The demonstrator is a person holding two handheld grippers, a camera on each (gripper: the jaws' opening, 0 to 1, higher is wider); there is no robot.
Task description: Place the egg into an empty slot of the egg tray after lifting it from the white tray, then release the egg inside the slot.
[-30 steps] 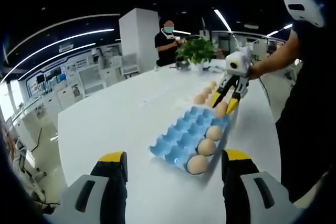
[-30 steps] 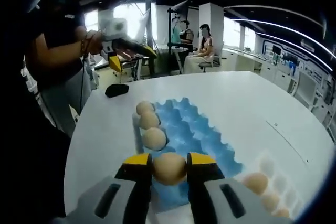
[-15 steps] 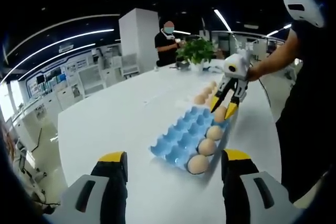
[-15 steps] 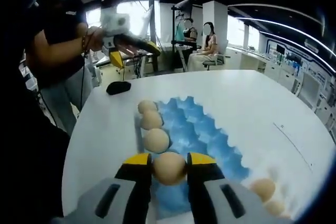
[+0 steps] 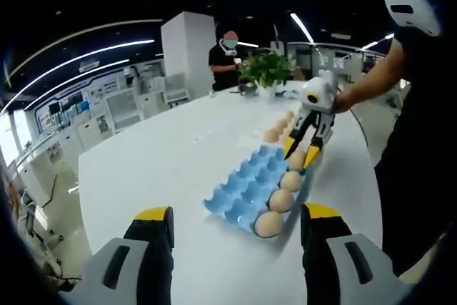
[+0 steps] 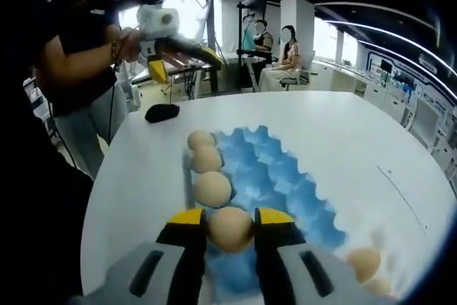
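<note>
A tan egg is held just above the near end of the blue egg tray, with my right gripper shut on it. Three eggs fill the tray's left row beyond it. In the left gripper view the right gripper hovers over the far end of the egg tray, right behind the row of three eggs. My left gripper is open, short of the tray, nothing between its jaws. The white tray with more eggs lies behind the blue one.
A person's hand holds the left gripper above the table's far left edge. A black object lies near that edge. A potted plant stands at the table's far end. People are behind the table. An egg of the white tray shows lower right.
The right gripper has carried the egg lower and closer along the blue tray, towards the row of three eggs. The left gripper has stayed still and open.
</note>
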